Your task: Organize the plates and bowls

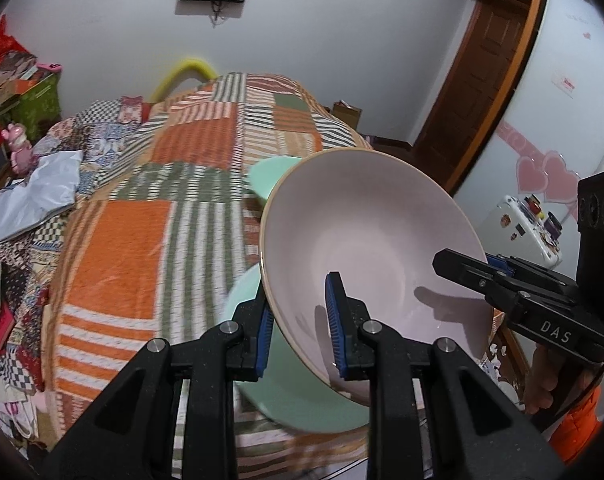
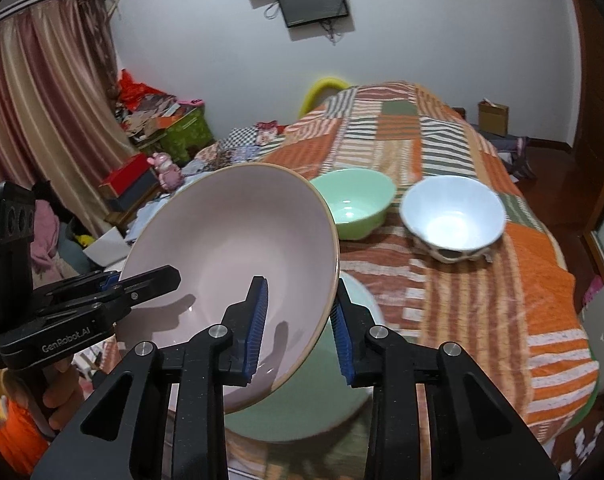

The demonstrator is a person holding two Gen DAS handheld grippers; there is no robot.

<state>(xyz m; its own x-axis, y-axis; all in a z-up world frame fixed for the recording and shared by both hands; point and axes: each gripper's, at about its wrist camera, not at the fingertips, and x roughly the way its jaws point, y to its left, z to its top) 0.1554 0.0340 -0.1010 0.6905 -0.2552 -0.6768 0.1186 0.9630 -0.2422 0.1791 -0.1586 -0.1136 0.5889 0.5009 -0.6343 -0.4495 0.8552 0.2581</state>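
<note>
The left gripper (image 1: 302, 324) straddles the pink plate's (image 1: 365, 232) left rim, pads not visibly pinching; the right gripper (image 2: 300, 328) likewise brackets its right rim. Raised over a green plate (image 2: 313, 404), it looks glazed, rigid, slippery, breakable: grip the rim firmly.

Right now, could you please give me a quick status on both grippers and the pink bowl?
Left gripper and right gripper both shut on pink bowl rim, bowl tilted. Green plate directly beneath. Green bowl, white bowl behind, apart.

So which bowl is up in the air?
The pink bowl: both grippers, left and right, pinch its rim. The green bowl and white bowl sit on the bed.
</note>
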